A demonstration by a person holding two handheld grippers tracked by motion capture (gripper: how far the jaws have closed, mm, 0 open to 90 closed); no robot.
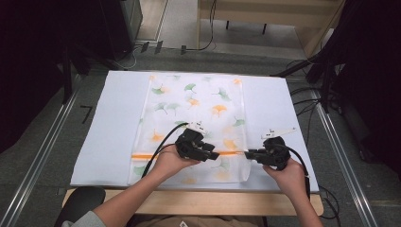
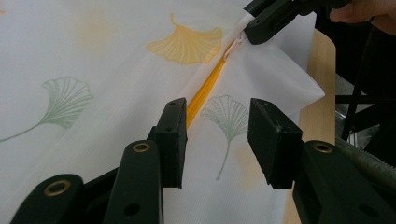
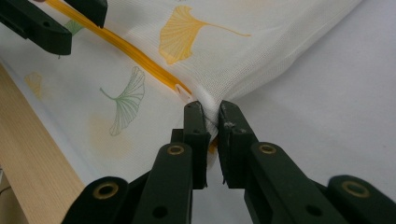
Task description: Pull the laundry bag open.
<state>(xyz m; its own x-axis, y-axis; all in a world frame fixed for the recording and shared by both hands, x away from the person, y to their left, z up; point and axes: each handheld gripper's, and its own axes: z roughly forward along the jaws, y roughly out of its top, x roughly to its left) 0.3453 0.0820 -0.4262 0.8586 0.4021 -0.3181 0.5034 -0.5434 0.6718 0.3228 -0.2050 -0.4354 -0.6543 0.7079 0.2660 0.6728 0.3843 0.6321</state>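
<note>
Both grippers work at the table's near edge. Left gripper (image 2: pixel 217 140): fingers half open, hovering over the orange zipper (image 2: pixel 205 93) of the leaf-print mesh bag (image 1: pixel 198 113), gripping nothing. Right gripper (image 3: pixel 211 126): fingers pinched shut on the bag's edge at the zipper's right end. Bag lies flat mid-table on a white sheet (image 1: pixel 113 123).

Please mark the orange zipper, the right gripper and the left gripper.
orange zipper (image 2: pixel 205 91): left gripper view, middle of its orange teeth.
right gripper (image 3: pixel 211 116): right gripper view, between its fingertips, pinching the bag's edge.
left gripper (image 2: pixel 217 133): left gripper view, between its open fingertips.
</note>
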